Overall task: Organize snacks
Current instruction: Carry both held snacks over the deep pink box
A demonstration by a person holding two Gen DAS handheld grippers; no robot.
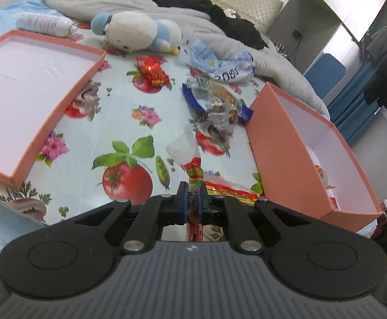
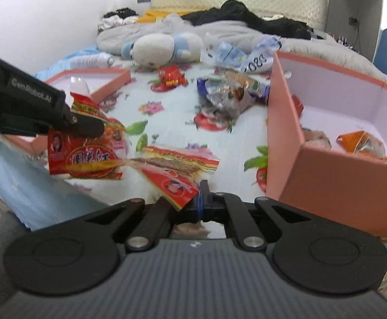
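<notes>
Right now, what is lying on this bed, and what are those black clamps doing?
Red noodle-style snack packets: two, one in each clamp.
Small red wrapper: one, mid-cloth.
Blue and silver snack bags: several, piled beside the deep box.
Deep salmon cardboard box: one, right, holding an orange packet.
Shallow salmon lid: one, left.
White-and-blue plush toy: one, far end.
White bottle: one, lying by the lid.
Left gripper: black, shut on a packet.
Right gripper: black, shut on a packet's corner.

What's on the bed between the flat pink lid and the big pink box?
Loose snacks on the flowery sheet: a small red packet and a crumpled pile of wrappers, between the lid and the box. The left wrist view shows it best.
</notes>
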